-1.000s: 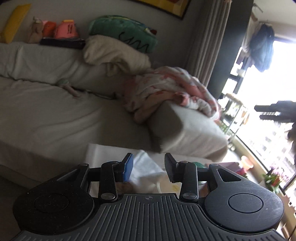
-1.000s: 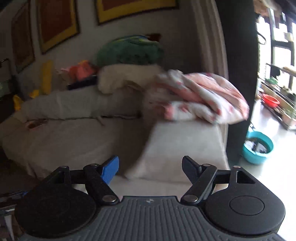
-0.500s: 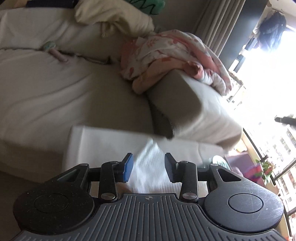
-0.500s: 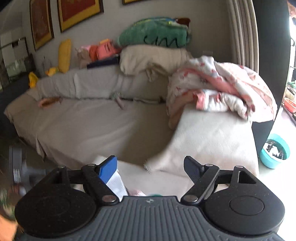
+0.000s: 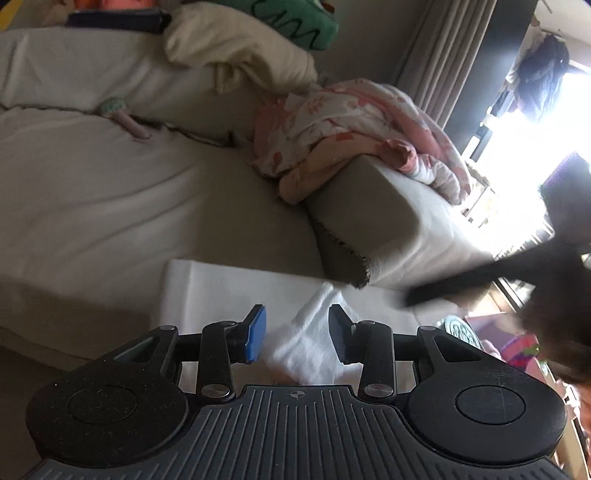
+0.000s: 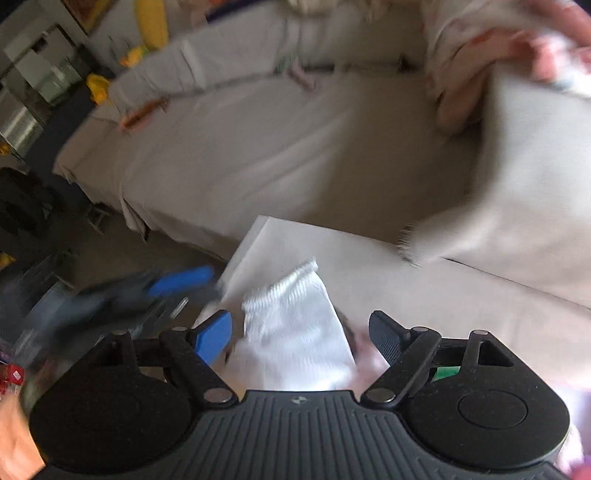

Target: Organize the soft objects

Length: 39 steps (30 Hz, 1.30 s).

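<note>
A white ribbed cloth (image 5: 310, 343), perhaps a sock, lies on a white flat surface (image 5: 207, 291) in front of the sofa. In the left wrist view my left gripper (image 5: 297, 332) hovers just over it, open, with the cloth showing in the gap and not pinched. My right gripper (image 5: 480, 280) comes in from the right as a dark blur. In the right wrist view my right gripper (image 6: 299, 338) stands wide open over the same cloth (image 6: 295, 332), pads clear of it. The left gripper (image 6: 177, 280) is a blurred blue-tipped shape at the left.
A beige covered sofa (image 5: 110, 192) fills the back. A pink flowered blanket (image 5: 351, 122) is heaped on its armrest (image 5: 388, 229). A cream pillow (image 5: 240, 55) and a green plush (image 5: 295, 26) sit on the backrest. A teal round thing (image 5: 458, 328) lies at the right.
Both grippers have dropped and tipped down toward the white surface. The white cloth now shows between the fingers in both views. The right gripper has swung into the left wrist view.
</note>
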Motion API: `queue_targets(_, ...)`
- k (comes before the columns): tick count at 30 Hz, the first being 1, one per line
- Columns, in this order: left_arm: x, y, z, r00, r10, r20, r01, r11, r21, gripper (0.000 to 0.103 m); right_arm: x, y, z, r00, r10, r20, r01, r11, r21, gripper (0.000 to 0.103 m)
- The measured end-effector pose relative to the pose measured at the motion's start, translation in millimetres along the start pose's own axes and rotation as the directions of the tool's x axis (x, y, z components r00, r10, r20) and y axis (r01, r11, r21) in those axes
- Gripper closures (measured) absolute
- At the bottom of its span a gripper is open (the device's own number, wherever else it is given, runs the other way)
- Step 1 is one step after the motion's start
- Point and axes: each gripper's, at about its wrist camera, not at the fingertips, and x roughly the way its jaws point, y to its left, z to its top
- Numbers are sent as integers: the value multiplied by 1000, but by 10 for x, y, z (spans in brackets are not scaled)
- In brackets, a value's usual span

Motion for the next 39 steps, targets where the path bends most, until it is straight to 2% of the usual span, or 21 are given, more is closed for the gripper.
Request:
queue_targets(3, -218, 111, -119, 1000, 11, 20, -10, 1000, -16, 62, 492, 74, 124, 994, -85, -74, 84, 996, -18, 21)
queue_targets(4, -266, 154, -152, 1000, 11, 21, -11, 1000, -21, 62, 613, 90, 121, 989, -110, -94, 108, 994, -27, 24)
queue_targets(5, -299, 196, -183, 1000, 13, 21, -12, 1000, -25, 62, 692, 100, 91, 986, -120, -114, 117, 993, -30, 31)
queue_targets(6, -321, 238, -211, 1000, 13, 20, -13, 1000, -28, 62, 729, 115, 54, 984, -104, -143, 100, 994, -35, 67)
queue_targets(7, -329, 276, -236, 1000, 10, 18, -10, 1000, -27, 62, 703, 114, 15, 984, -74, -164, 70, 997, -30, 95)
queue_targets(8, -329, 311, -261, 1000, 5, 15, -5, 1000, -25, 62, 581, 123, -18, 990, -50, -135, 48, 999, -17, 95)
queue_targets(10, -297, 355, -313, 1000, -9, 3, 9, 1000, -11, 62, 163, 185, -63, 1000, -9, -24, 9, 999, -36, 96)
queue_targets(13, -208, 346, -385, 999, -40, -8, 41, 999, 25, 62, -556, 259, -146, 991, 36, 128, -26, 997, -72, 96)
queue_targets(16, -96, 276, -422, 997, -74, -18, 74, 996, 38, 62, -1079, 346, -325, 975, -6, 221, 34, 992, -124, 96)
queue_targets(18, -22, 253, -389, 996, -93, -14, 93, 996, 2, 62, -1303, 383, -435, 963, -28, 266, 71, 986, -153, 96)
queue_targets(21, 146, 205, -257, 992, -117, -53, 117, 993, -15, 62, -1663, 367, -635, 954, -25, 297, 74, 985, -154, 96)
queue_targets(25, 469, 38, -131, 984, -55, -171, 65, 996, 55, 62, -1862, 337, -879, 945, -31, 325, 92, 981, -171, 96)
queue_targets(27, 613, -33, -101, 979, -10, -206, 26, 997, 79, 62, -1826, 321, -943, 944, -38, 327, 99, 981, -169, 96)
queue_targets(30, 785, -96, -84, 970, -13, -242, 31, 997, 73, 65, -1839, 191, -1098, 945, -42, 325, 95, 984, -151, 96)
queue_targets(31, 843, -107, -85, 964, -9, -266, 28, 997, 68, 68, -1849, 152, -1127, 945, -41, 325, 92, 986, -141, 96)
queue_targets(34, 959, -100, -112, 943, 26, -330, -4, 998, 66, 68, -1867, 32, -1185, 942, -54, 331, 97, 989, -116, 96)
queue_targets(38, 941, -97, -133, 933, 31, -359, -1, 996, 84, 69, -1931, -39, -1281, 931, -71, 358, 116, 988, -106, 96)
queue_targets(39, 930, -94, -136, 932, 32, -362, -1, 996, 85, 72, -1936, -56, -1285, 929, -69, 364, 112, 989, -100, 96)
